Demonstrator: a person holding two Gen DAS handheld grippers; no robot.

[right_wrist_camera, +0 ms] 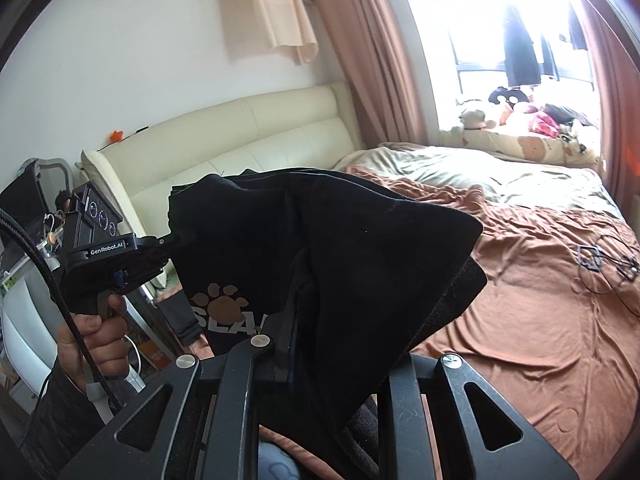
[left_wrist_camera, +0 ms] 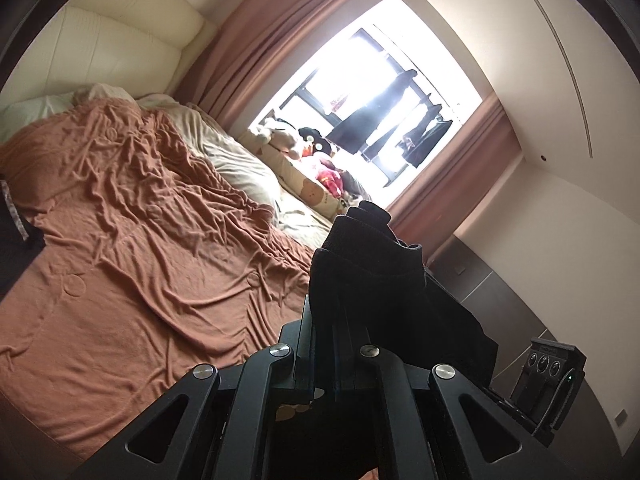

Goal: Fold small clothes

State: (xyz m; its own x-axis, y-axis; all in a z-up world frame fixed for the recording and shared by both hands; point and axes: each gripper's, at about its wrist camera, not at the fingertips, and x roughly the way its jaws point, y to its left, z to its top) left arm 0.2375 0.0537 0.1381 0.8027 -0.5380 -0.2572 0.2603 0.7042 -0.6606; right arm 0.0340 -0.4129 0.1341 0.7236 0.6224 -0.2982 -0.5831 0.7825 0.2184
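- Black garment (right_wrist_camera: 360,248) held aloft above the bed (right_wrist_camera: 540,300), stretched between the 2 grippers.
- Left gripper (right_wrist_camera: 168,246) clamps its far edge; right gripper (right_wrist_camera: 298,320) pinches a bunched fold, cloth draping over its fingers.
- Left wrist view: garment (left_wrist_camera: 372,280) bunched between closed jaws.
- Rumpled brown sheet (left_wrist_camera: 140,240) lies open below; headboard (right_wrist_camera: 240,136) beyond.

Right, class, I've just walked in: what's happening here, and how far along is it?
A person holds a black garment up in the air above the bed, pinched between two handheld grippers. The left gripper grips one edge, the right gripper another. A paw-print design shows on the cloth. It hangs bunched, not yet laid flat or folded.
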